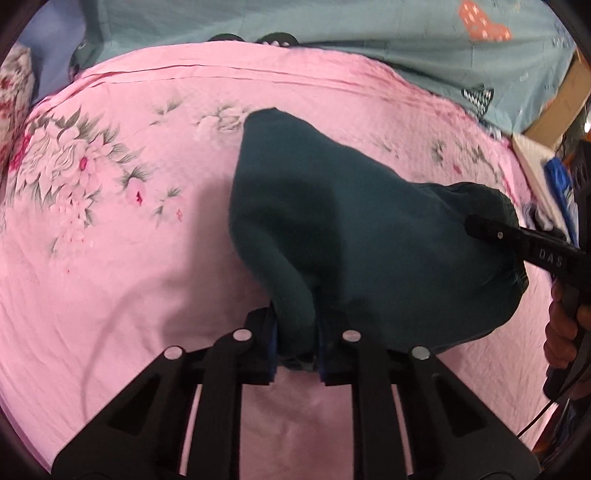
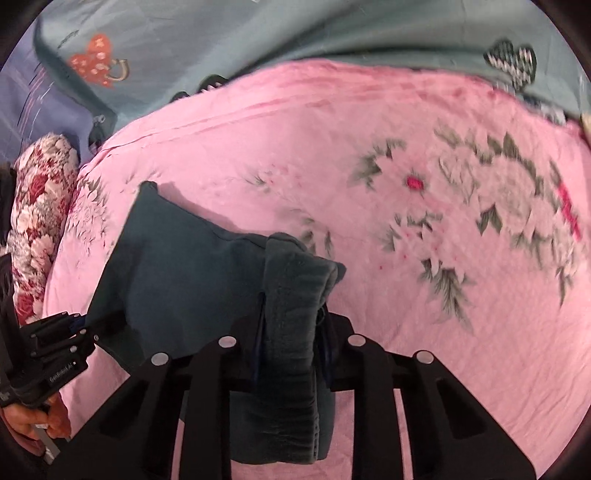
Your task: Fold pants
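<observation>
Dark teal pants are held up over a pink floral bedspread, their far end resting on it. My left gripper is shut on a bunched edge of the pants. My right gripper is shut on the thick waistband end of the pants, which drapes down between its fingers. In the left wrist view the right gripper enters from the right, pinching the cloth. In the right wrist view the left gripper holds the pants' left corner.
A grey-green sheet with heart prints lies beyond the bedspread. A red floral pillow sits at the left edge. A cardboard box and blue items are at the right side of the bed.
</observation>
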A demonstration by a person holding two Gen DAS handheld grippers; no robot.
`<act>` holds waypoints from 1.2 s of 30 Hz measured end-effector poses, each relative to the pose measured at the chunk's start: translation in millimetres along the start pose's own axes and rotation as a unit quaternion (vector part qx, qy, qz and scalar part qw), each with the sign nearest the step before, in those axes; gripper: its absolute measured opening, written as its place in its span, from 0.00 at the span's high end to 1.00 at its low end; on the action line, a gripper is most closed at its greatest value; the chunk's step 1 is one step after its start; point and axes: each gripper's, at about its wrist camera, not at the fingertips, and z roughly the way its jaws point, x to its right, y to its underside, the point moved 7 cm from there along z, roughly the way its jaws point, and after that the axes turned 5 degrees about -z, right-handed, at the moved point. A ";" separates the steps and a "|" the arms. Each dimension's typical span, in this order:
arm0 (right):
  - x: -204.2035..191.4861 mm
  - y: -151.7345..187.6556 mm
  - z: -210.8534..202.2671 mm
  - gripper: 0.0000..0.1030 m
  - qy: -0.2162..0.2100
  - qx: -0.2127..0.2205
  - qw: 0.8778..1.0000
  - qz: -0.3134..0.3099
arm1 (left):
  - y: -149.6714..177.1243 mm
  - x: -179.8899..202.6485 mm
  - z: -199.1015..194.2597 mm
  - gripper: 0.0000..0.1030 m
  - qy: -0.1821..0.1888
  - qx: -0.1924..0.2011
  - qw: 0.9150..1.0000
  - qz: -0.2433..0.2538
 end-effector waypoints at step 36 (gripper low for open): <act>-280.6 -91.7 115.8 0.72 0.011 0.026 0.980 -0.197 | -19.9 -283.8 -88.6 0.84 -0.117 0.098 0.986 -0.073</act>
